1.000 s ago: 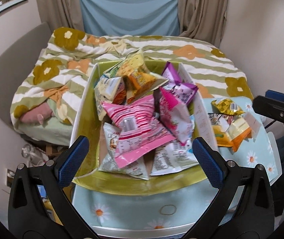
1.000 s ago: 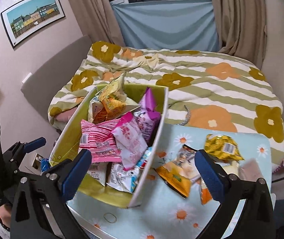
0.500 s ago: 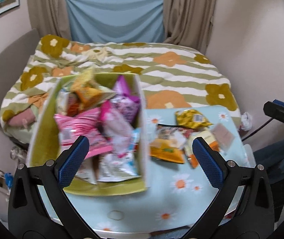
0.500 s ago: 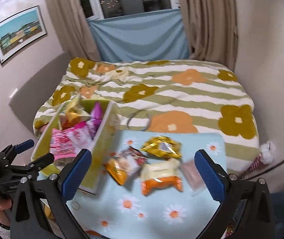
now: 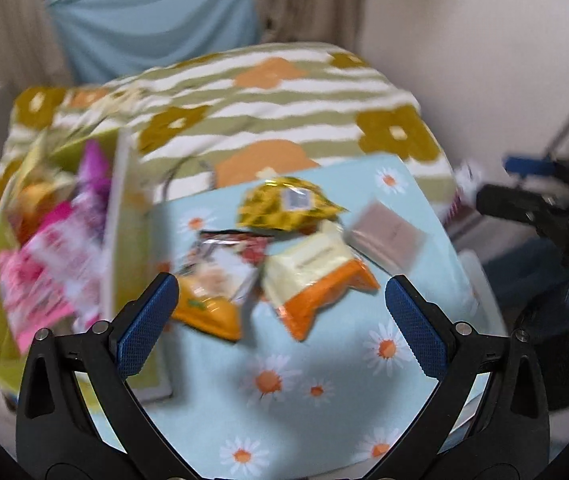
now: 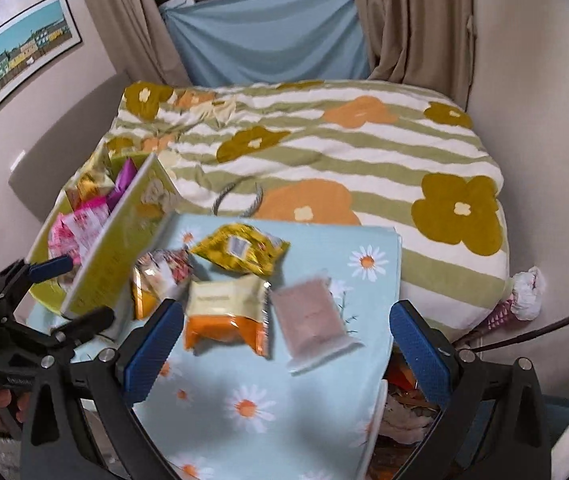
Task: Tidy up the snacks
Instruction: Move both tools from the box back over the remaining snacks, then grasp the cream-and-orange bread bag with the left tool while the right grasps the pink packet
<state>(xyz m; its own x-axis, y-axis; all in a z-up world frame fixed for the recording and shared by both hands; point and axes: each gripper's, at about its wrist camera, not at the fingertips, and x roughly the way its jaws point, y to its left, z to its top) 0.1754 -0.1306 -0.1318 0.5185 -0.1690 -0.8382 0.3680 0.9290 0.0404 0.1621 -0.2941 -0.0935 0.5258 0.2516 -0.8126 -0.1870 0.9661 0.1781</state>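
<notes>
Swung off the green cardboard snack box (image 5: 124, 240), now left of the spread, empty left gripper (image 5: 280, 312); cream-and-orange crinkly packet (image 5: 316, 276) dead ahead, probably next.

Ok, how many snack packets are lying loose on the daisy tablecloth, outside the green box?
4: a crinkly yellow foil bag farthest, a cream-and-orange pouch nearest, a dull pink flat sachet rightmost, an orange-bottomed clear packet beside the box. Overlaps might hide more.
</notes>
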